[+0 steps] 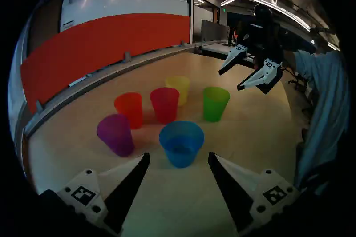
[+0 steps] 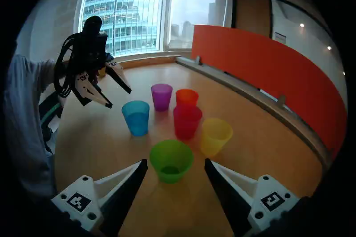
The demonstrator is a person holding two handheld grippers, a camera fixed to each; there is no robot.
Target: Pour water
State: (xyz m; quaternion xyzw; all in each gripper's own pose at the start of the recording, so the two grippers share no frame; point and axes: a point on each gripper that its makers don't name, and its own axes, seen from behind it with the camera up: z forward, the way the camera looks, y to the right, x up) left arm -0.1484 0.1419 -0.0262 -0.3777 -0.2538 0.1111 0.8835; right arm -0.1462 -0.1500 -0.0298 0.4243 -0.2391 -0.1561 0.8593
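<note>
Pre-grasp step, nothing picked up so far. My left gripper [image 1: 178, 154] is spread wide and empty, low over the worktop [image 1: 267, 134]. The cups stand upright in a cluster, left to right: purple cup [image 1: 116, 134], orange cup [image 1: 130, 109], red cup [image 1: 164, 103], blue cup [image 1: 181, 142] just ahead of my left fingers, yellow cup [image 1: 179, 86] at the back, green cup [image 1: 215, 102]. My right gripper [image 2: 175, 160] is also spread and empty, with the green cup just ahead of it. The blue cup may hold water, can't tell for sure. Next, probably: ease forward, straddle one cup, pinch gently, lift level, tip over another.
</note>
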